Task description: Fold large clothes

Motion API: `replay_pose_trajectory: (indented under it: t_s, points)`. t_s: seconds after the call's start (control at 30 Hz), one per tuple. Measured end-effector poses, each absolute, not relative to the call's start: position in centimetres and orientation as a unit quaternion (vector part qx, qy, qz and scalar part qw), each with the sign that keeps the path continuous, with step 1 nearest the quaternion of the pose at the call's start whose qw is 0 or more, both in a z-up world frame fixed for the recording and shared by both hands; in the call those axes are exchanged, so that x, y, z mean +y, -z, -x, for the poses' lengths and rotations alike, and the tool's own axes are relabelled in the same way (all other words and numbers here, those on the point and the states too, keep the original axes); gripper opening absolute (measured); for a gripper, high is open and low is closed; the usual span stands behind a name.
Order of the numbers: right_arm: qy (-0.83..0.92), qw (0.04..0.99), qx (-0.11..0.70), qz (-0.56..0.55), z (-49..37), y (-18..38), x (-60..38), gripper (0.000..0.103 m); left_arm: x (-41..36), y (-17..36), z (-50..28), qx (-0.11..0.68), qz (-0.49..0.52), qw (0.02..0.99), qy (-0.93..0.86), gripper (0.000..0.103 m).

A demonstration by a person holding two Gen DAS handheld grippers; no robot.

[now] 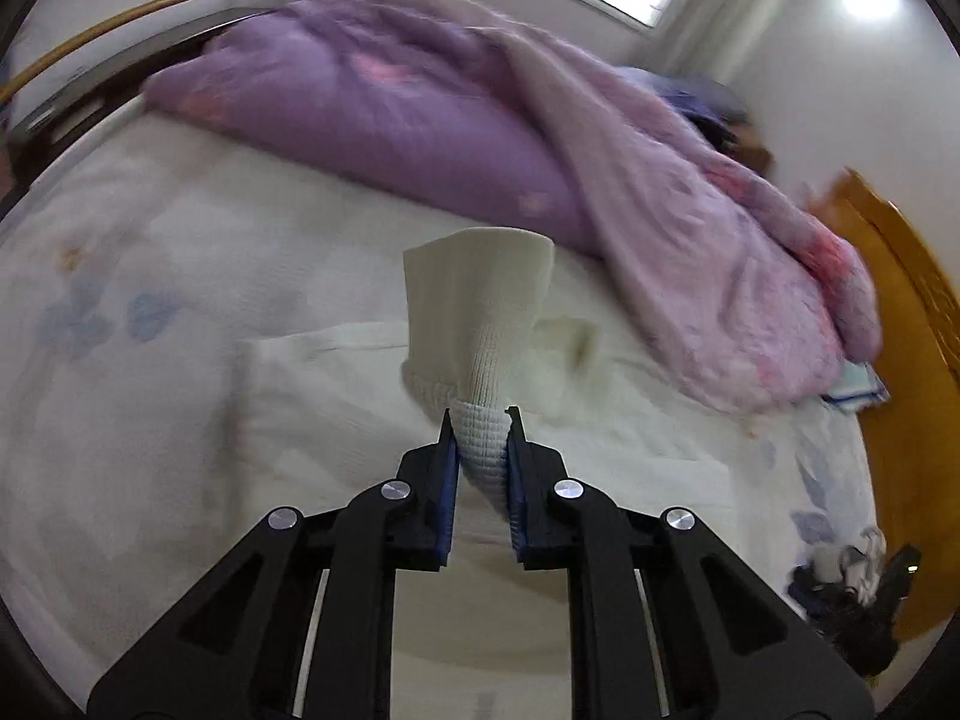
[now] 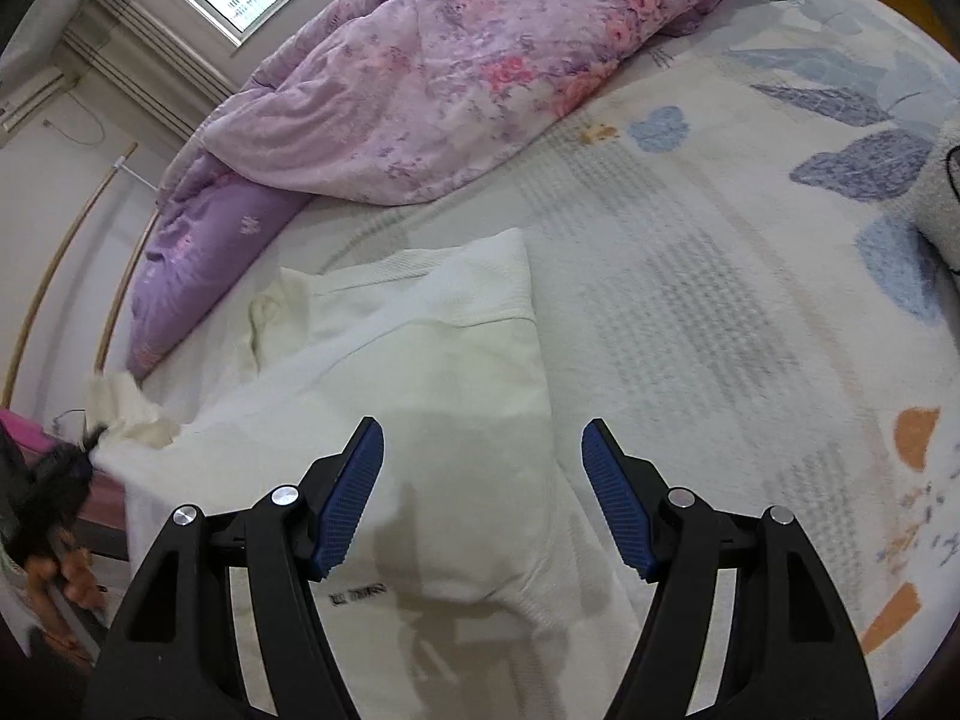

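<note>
A ribbed cuff of the cream sweater [image 1: 480, 324] is clamped and lifted by the left gripper [image 1: 482, 426]. The right gripper [image 2: 482, 450] is held spread wide, empty, above the sweater's folded body on the bed sheet [image 2: 690, 300].

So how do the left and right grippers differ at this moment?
The left gripper is shut on a bunched part of the cream sweater, lifting it off the bed; the right gripper is open and holds nothing. The left has knit cloth squeezed between its pads; the right only hovers above the flat part of the sweater. Both have black arms and blue ribbed pads.
</note>
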State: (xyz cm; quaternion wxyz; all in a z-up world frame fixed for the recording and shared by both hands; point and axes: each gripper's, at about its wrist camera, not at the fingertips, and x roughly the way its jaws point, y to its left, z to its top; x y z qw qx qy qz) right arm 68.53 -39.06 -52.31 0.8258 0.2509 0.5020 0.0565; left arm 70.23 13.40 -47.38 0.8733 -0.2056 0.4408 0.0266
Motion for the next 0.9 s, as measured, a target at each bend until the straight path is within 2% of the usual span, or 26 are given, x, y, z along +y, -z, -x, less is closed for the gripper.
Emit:
replay_pose_trajectory:
  t_s: [0.1, 0.17, 0.23, 0.27, 0.33, 0.53, 0.57, 0.67, 0.77, 0.9]
  points:
    - [-0.062, 0.825, 0.509, -0.239, -69.4, 52.6, -37.7, 0.066, 17.0, 51.7, -69.2, 0.486, 0.238, 0.839, -0.059, 0.016]
    - [-0.067, 0.824, 0.517, -0.223, -70.0, 53.0, -36.6, 0.066, 18.3, 55.7, -68.5, 0.538, 0.268, 0.794, -0.084, 0.031]
    - [-0.077, 0.823, 0.522, -0.209, -70.5, 53.4, -35.5, 0.066, 18.9, 58.0, -67.6, 0.571, 0.274, 0.766, -0.104, 0.038]
    - [-0.088, 0.822, 0.525, -0.203, -70.8, 53.5, -34.8, 0.066, 19.1, 58.5, -66.9, 0.578, 0.266, 0.762, -0.12, 0.054]
    - [-0.109, 0.82, 0.53, -0.188, -71.6, 53.7, -33.4, 0.066, 19.9, 58.5, -65.7, 0.568, 0.258, 0.764, -0.166, 0.079]
    - [-0.18, 0.8, 0.557, -0.131, -74.6, 55.6, -30.5, 0.064, 22.1, 58.6, -65.1, 0.561, 0.264, 0.765, -0.173, 0.08]
    - [-0.168, 0.79, 0.58, -0.103, -75.1, 56.8, -30.2, 0.056, 22.4, 58.4, -65.4, 0.562, 0.252, 0.768, -0.175, 0.08]
    - [-0.095, 0.778, 0.619, -0.047, -75.8, 60.3, -31.3, 0.056, 22.6, 58.0, -66.5, 0.568, 0.226, 0.772, -0.173, 0.08]
    - [-0.082, 0.774, 0.622, -0.092, -75.8, 61.6, -33.4, 0.058, 22.3, 58.8, -68.2, 0.586, 0.201, 0.766, -0.173, 0.08]
    - [-0.092, 0.764, 0.626, -0.123, -76.5, 60.3, -33.6, 0.06, 22.6, 58.7, -69.6, 0.588, 0.201, 0.769, -0.15, 0.08]
